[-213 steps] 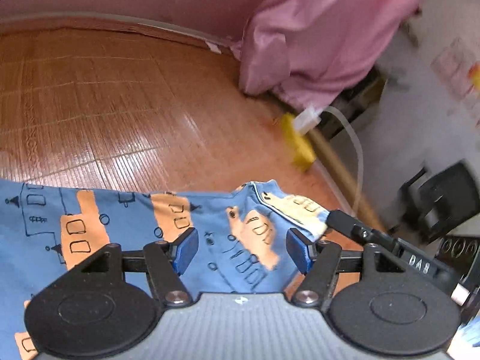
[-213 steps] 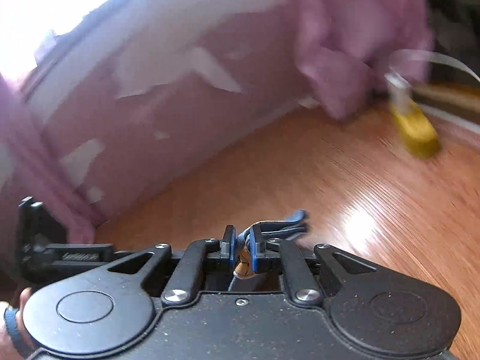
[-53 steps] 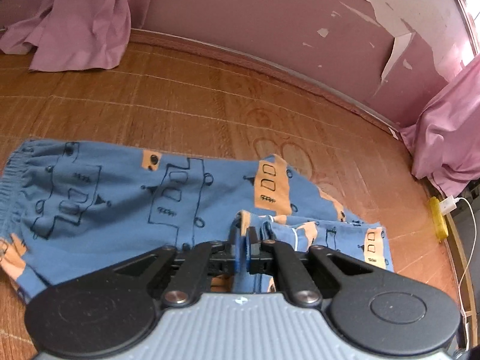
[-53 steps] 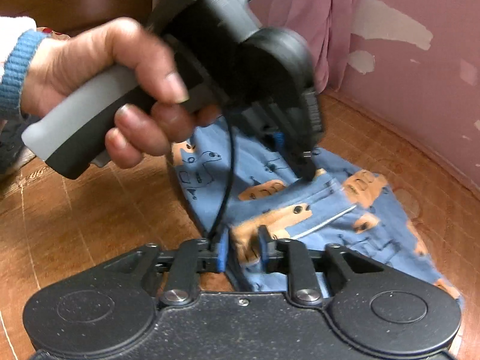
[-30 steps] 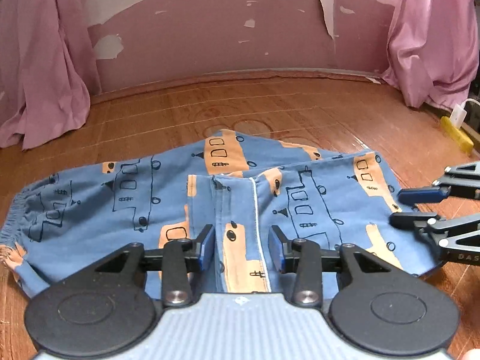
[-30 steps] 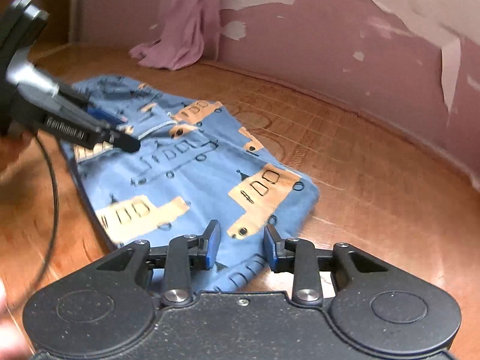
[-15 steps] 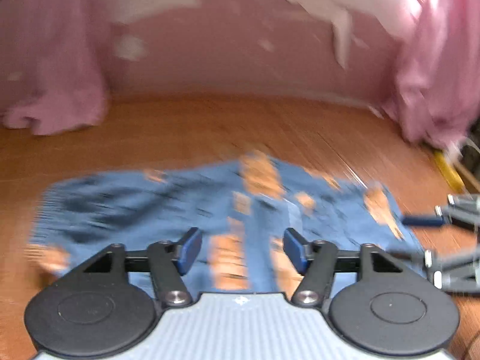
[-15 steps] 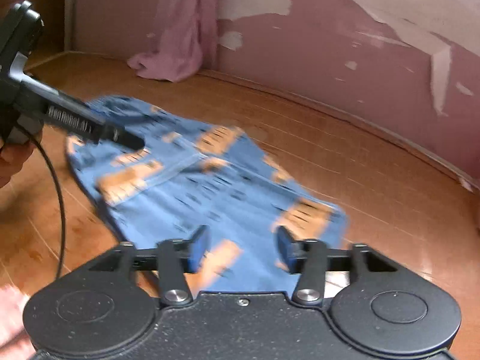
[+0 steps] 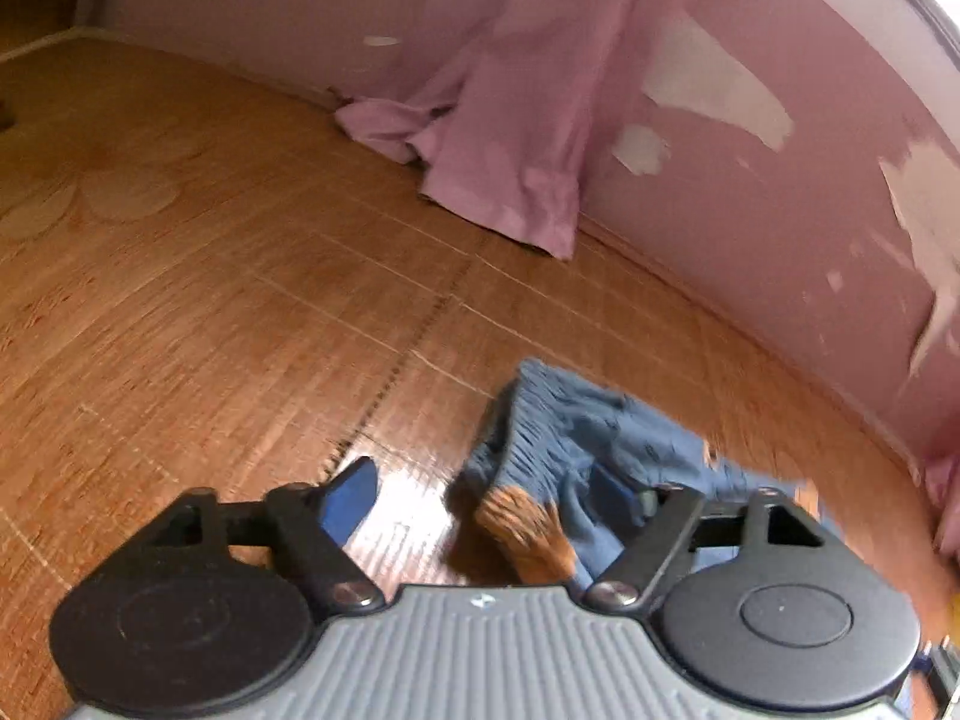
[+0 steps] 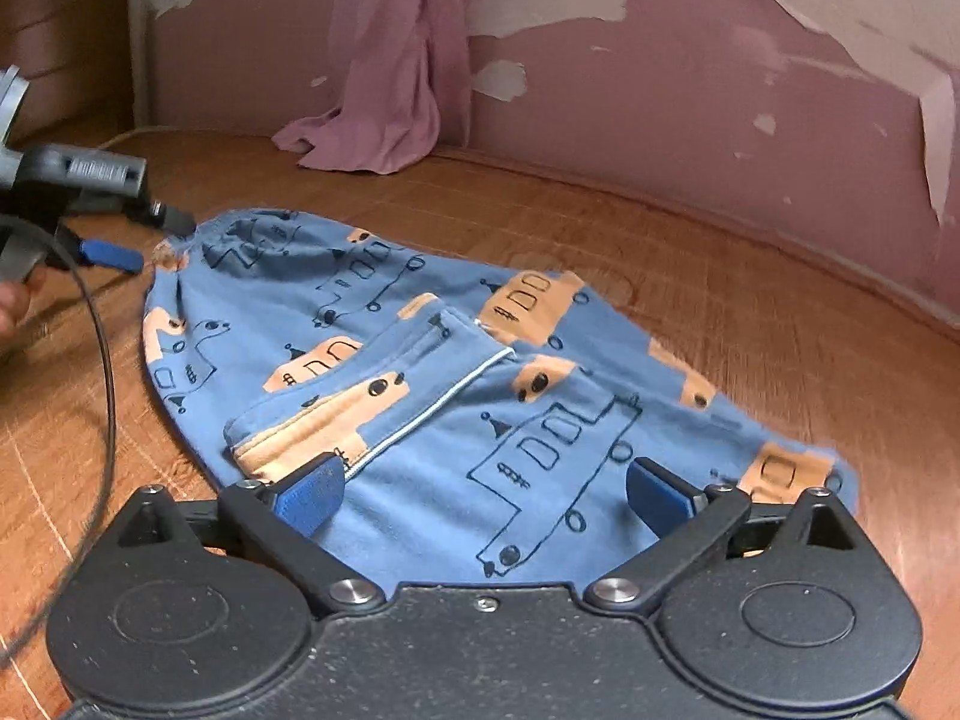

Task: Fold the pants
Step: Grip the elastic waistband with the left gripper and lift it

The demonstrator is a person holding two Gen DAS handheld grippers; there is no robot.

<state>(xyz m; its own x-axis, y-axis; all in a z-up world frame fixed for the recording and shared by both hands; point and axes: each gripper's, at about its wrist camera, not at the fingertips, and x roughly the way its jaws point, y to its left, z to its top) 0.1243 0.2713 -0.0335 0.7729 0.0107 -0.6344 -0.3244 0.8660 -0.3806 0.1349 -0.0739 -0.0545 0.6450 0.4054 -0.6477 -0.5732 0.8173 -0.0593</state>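
- Just ahead of my right gripper, its blue-padded jaws spread wide and holding nothing, lies the pair of blue cotton pants printed with orange blocks and black line-drawn trains, flat on the brown woven-pattern floor mat.
- The pants look part-folded to me: the leg ends are laid back over the body, with a white-piped hem showing on top, so one fold seems done.
- What I judge is left is at least one more fold, bringing the waist end over, then squaring the bundle.
- At the far left end of the pants, my left gripper sits at the gathered elastic waistband, jaws apart, one pad over bare mat and the other behind bunched cloth; nothing is pinched yet.
- From the right wrist view, that left gripper shows as a dark tip and a blue pad just beside the waistband corner.
- Beyond the pants, a pink curtain pools on the mat against the peeling pink wall.
- Hard to read: the left wrist view is motion-blurred, so I cannot tell whether the waistband touches the hidden pad, and my own gripper body cuts off the pants' near edge.
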